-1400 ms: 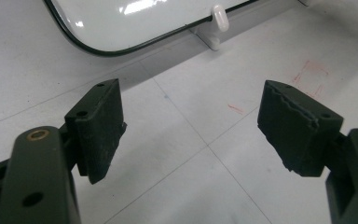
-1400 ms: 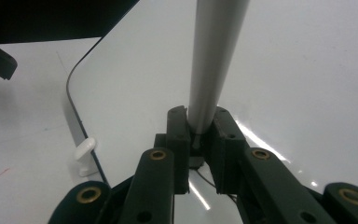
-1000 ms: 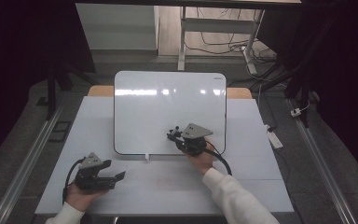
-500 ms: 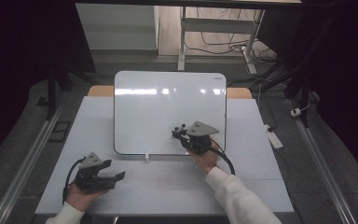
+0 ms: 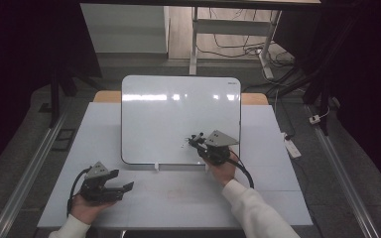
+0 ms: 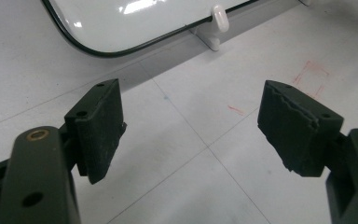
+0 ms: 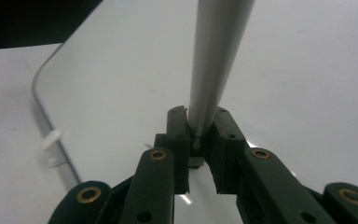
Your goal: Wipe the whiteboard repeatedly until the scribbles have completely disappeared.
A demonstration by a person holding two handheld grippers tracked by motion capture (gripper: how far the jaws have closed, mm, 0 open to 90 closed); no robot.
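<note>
A whiteboard (image 5: 178, 114) lies flat on the white table (image 5: 273, 193), with a small white clip (image 5: 156, 166) at its near edge. My right gripper (image 5: 197, 142) is over the board's lower right part, shut on a grey pen (image 7: 214, 70) that runs up and away from the jaws. A few tiny dark marks (image 5: 184, 144) sit on the board just left of its tip. My left gripper (image 5: 125, 188) rests at the front left of the table, open and holding nothing. In the left gripper view its pads (image 6: 100, 126) stand wide apart over bare table, the board's corner (image 6: 135, 18) and the clip (image 6: 219, 18) beyond.
Faint red pen marks (image 6: 312, 77) are on the table ahead of the left gripper. Beyond the table are desk legs and cables (image 5: 228, 44), and a power strip (image 5: 292, 146) lies on the floor to the right. Metal rails run along both sides.
My right gripper has slid a little to the right over the board with the pen in it. The left gripper has stayed put.
</note>
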